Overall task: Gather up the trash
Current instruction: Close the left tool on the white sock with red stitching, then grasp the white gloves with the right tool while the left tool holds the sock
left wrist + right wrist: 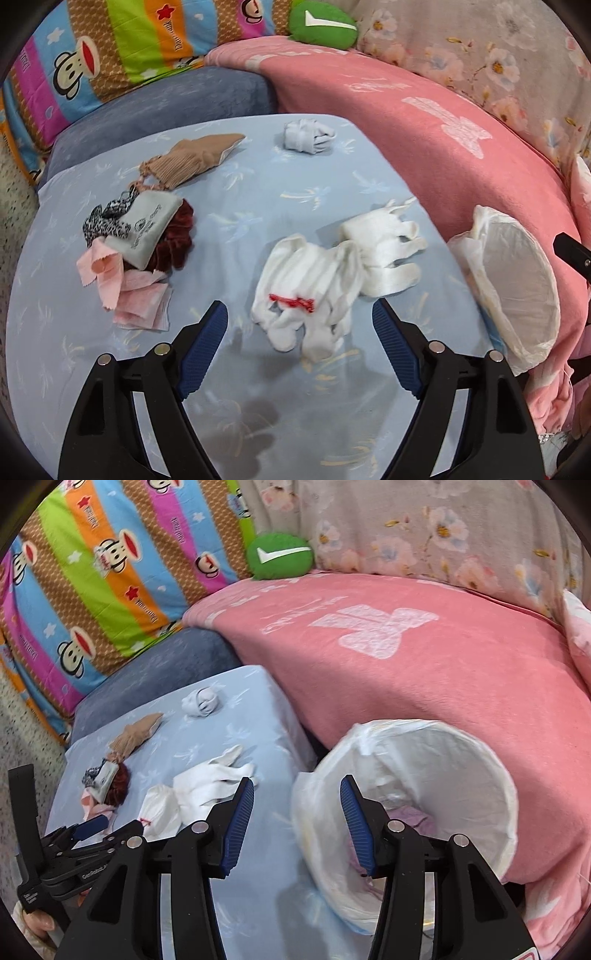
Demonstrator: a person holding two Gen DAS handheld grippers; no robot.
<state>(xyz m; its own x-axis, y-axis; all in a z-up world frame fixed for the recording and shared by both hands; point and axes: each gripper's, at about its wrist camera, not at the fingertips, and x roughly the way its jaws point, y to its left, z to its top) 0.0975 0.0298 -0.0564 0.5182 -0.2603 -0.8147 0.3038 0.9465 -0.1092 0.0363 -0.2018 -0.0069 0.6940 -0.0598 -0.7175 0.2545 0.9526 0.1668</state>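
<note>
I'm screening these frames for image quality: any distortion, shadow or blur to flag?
Left wrist view: strong fisheye bending with dark corners, and a soft gripper shadow on the blue sheet beneath the open left gripper. Right wrist view: same curvature, even light; the bin liner is bright but keeps detail.

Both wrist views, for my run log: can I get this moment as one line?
left tongs: open, over white gloves | right tongs: open, empty, at bin rim | trash: on blue sheet
</note>
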